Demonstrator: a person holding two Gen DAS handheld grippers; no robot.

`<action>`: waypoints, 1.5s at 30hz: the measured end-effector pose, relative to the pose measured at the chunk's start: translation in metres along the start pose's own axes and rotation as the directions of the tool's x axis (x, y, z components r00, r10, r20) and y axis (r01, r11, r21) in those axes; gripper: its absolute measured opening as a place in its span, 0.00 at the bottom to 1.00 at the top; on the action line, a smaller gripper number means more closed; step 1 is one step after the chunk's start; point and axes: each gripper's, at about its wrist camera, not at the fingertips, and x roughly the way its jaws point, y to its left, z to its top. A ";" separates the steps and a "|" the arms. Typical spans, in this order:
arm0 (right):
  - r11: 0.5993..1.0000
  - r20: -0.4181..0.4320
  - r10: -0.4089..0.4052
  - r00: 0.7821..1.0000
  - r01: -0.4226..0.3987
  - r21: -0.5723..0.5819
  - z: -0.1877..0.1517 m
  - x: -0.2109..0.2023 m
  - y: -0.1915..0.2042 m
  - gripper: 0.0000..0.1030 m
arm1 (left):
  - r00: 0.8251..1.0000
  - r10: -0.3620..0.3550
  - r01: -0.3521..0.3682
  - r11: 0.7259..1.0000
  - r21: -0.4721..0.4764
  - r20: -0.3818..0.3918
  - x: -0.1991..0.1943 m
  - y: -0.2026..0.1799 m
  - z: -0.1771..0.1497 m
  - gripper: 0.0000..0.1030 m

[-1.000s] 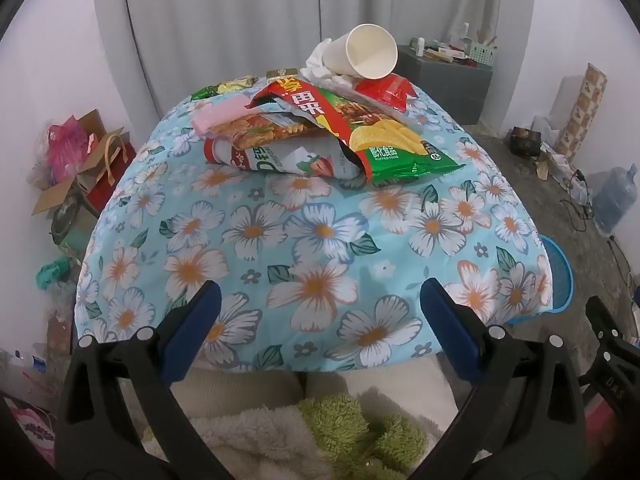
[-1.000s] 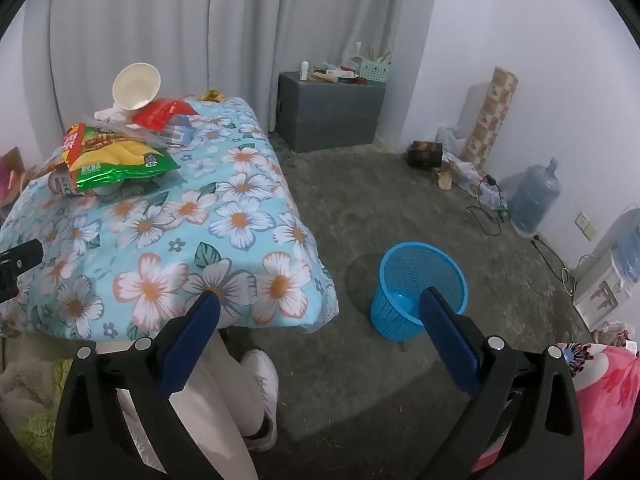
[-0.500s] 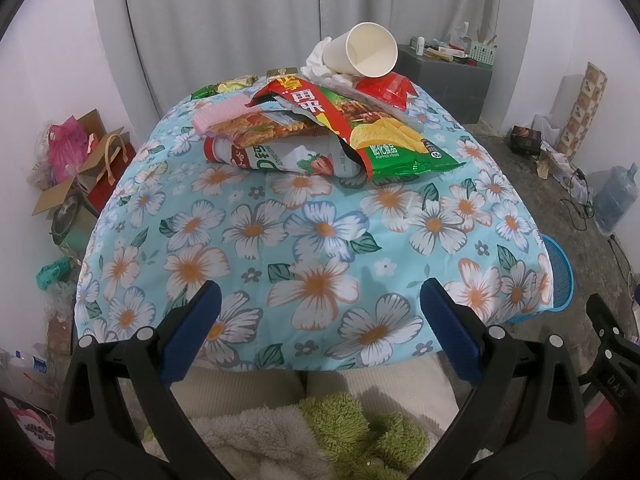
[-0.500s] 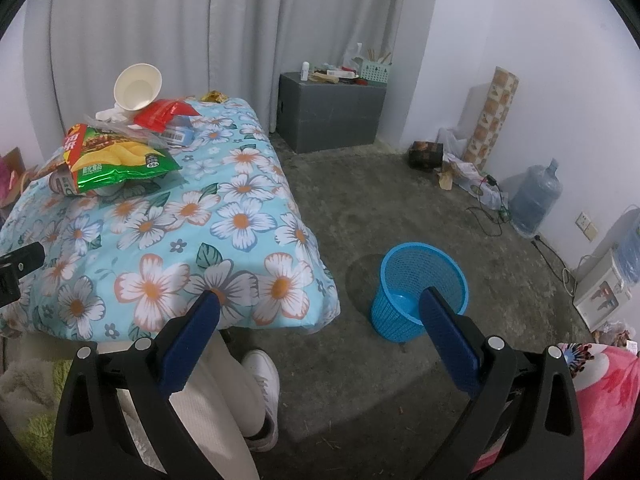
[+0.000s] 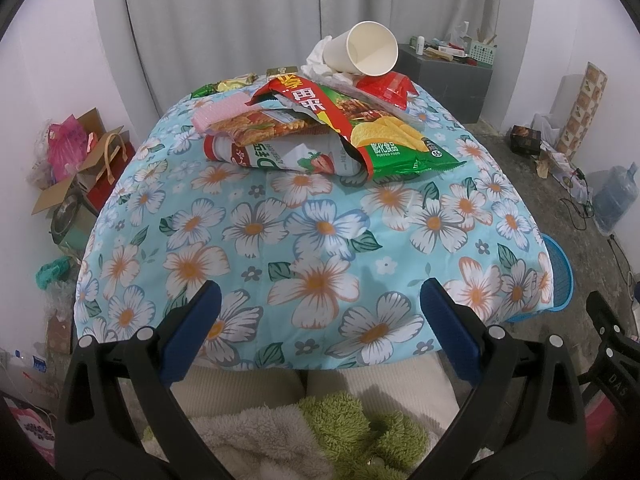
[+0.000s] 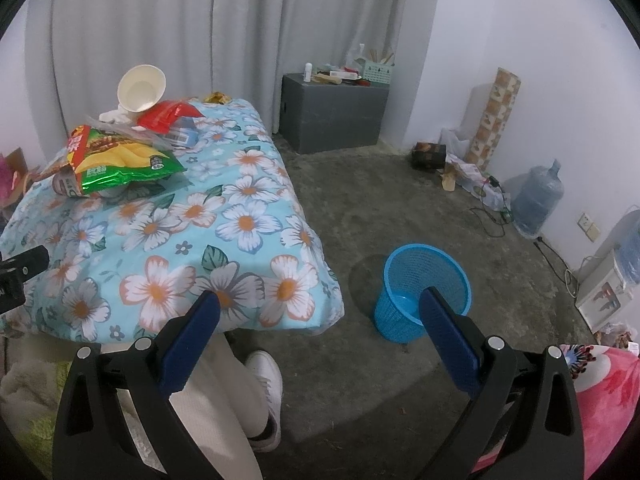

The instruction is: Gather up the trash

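1. The trash is sitting in a loose heap at the far end of the worktop [image 5: 320,240]: a green chip bag [image 5: 384,140] is lying over a strawberry-print wrapper [image 5: 280,158], with a red wrapper [image 5: 386,86] behind and a paper cup [image 5: 370,50] tipped on its side on top of crumpled tissue [image 5: 320,60]
2. The cup is looking like the risk: it is resting unsteadily, so tugging a bag from beneath it is likely to send it rolling off the edge
3. The slick bags are overlapping, so pinching 1 may be dragging others along or letting it slip
4. The blue basket [image 6: 424,292] is standing on the floor well apart from the heap, so a light wrapper may be drifting wide when dropped
5. The left claw [image 5: 316,320] is spread wide, holding nothing, hovering over the near edge
6. The right claw [image 6: 320,320] is spread wide too, empty, touching nothing
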 end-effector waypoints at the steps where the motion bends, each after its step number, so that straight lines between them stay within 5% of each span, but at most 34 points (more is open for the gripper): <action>1: 1.000 0.000 0.000 1.000 0.000 0.000 0.000 0.000 0.000 0.94 | 1.000 0.000 0.000 1.000 0.000 0.001 0.000 0.000 0.000 0.93; 45: 1.000 0.000 0.008 1.000 -0.008 -0.015 0.006 0.003 0.014 0.94 | 1.000 -0.005 0.005 1.000 -0.014 -0.012 0.003 0.013 -0.006 0.93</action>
